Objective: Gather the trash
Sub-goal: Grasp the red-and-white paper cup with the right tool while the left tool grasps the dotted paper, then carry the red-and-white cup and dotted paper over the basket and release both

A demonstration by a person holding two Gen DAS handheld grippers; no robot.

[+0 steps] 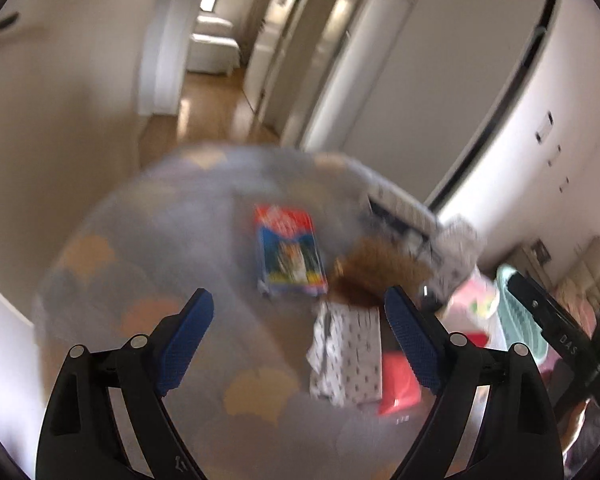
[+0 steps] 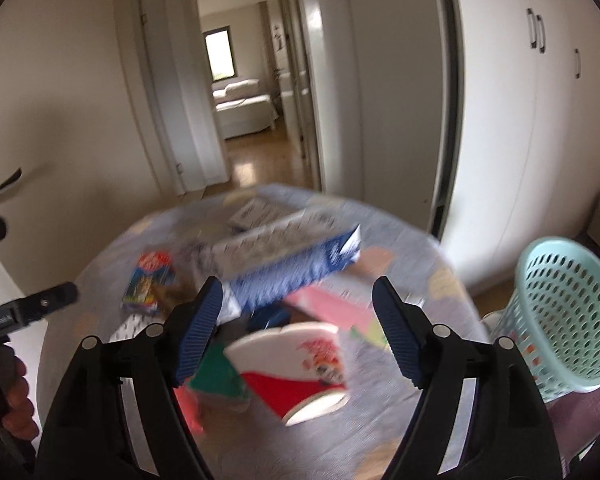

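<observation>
A round table (image 1: 148, 248) with a grey cloth holds scattered trash. In the left wrist view my left gripper (image 1: 300, 324) is open and empty above a blue and red packet (image 1: 288, 252), a brown crumpled piece (image 1: 376, 276), a patterned white wrapper (image 1: 348, 352) and a red wrapper (image 1: 400, 384). In the right wrist view my right gripper (image 2: 298, 320) is open and empty above a red and white paper cup (image 2: 300, 372) lying on its side, a green wrapper (image 2: 216, 376), a long blue and white box (image 2: 288, 264) and a pink wrapper (image 2: 328, 304). Both views are blurred.
A mint perforated basket (image 2: 568, 312) stands at the table's right edge, also in the left wrist view (image 1: 520, 316). The blue and red packet (image 2: 150, 284) lies at left. White cupboards (image 2: 540, 140) are on the right, a doorway to a hall (image 2: 240, 100) behind, a door (image 2: 40, 160) at left.
</observation>
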